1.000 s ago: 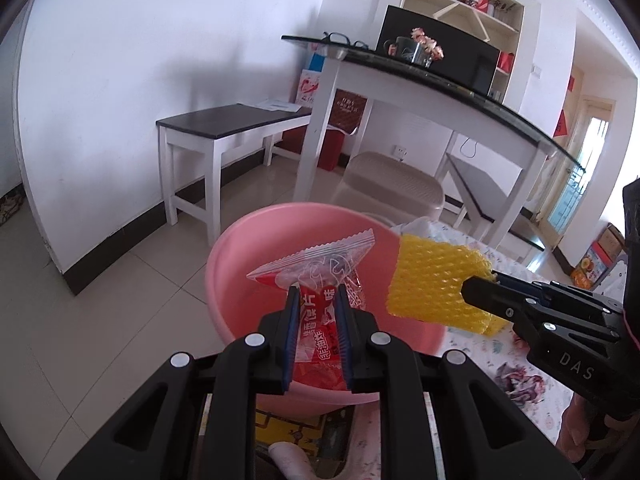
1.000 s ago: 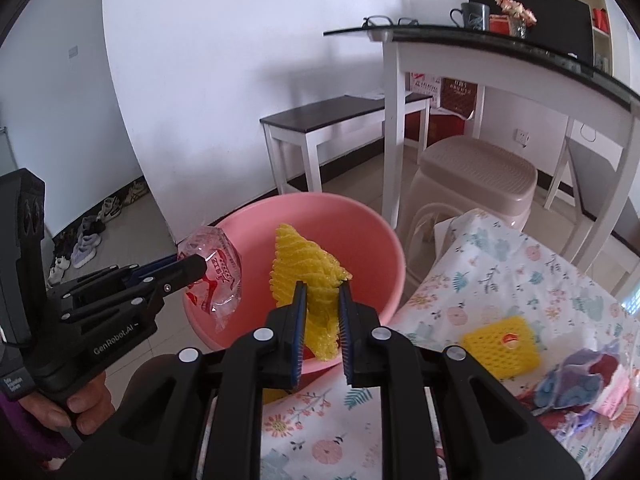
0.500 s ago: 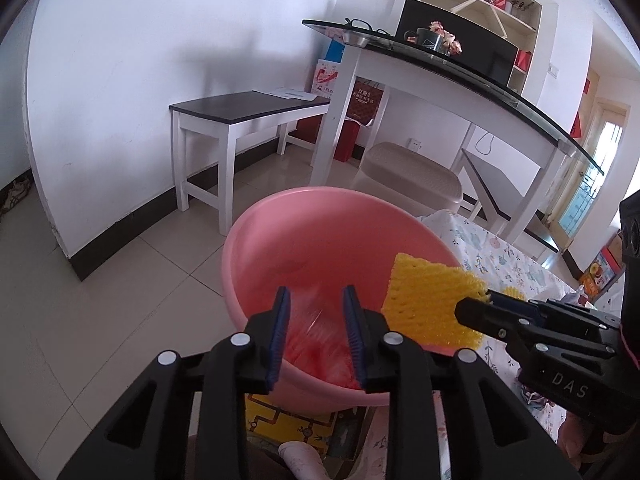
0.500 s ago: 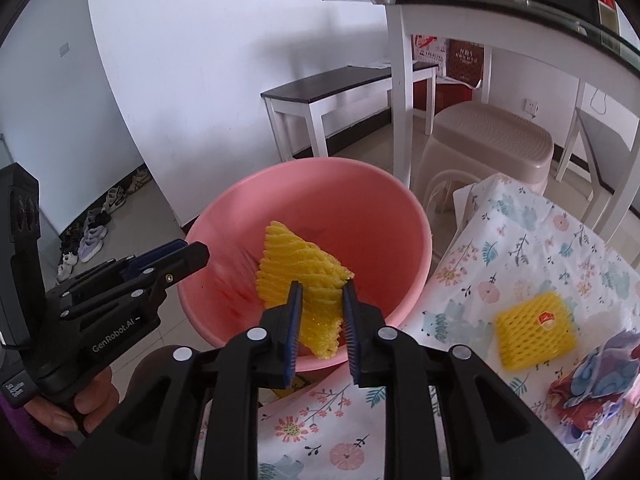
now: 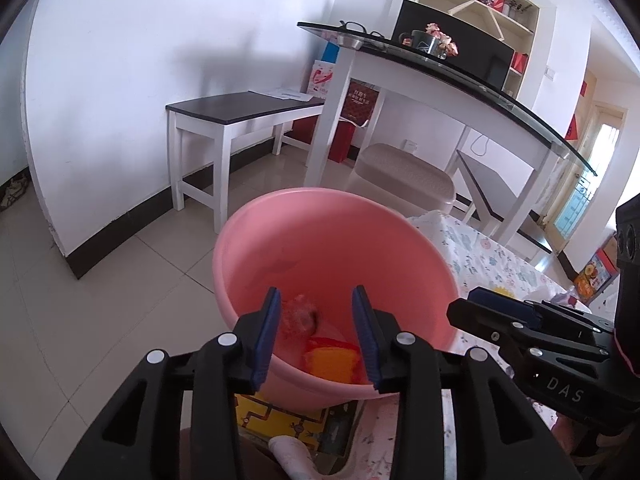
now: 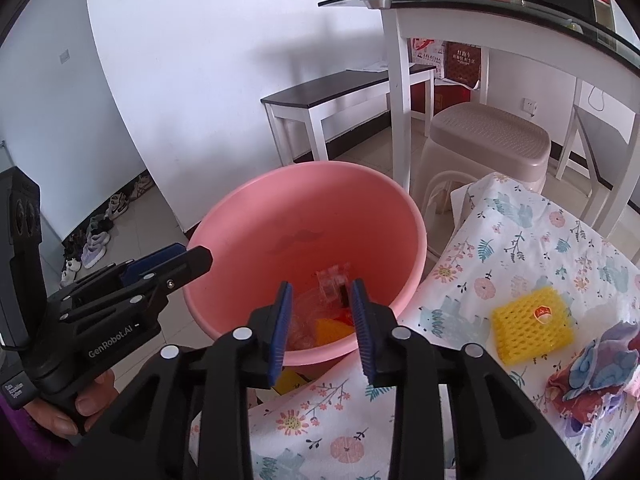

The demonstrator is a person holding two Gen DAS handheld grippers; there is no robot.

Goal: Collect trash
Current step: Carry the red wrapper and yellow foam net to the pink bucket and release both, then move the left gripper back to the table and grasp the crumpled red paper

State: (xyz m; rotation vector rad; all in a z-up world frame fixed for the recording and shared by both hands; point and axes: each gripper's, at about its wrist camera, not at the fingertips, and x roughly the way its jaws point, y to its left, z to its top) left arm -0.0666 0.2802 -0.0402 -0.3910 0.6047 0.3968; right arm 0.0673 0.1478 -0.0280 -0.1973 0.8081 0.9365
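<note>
Both the left gripper (image 5: 316, 334) and right gripper (image 6: 320, 328) are seen opening, nothing gripped (blurred wrappers (image 5: 300, 318) lie in the pink basin (image 5: 280, 240)).

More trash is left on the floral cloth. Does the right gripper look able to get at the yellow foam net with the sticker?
Probably yes. The yellow foam net lies alone on the floral cloth, nothing on it. The right gripper holds nothing, its jaws opening above the pink basin, just left of the net.
</note>
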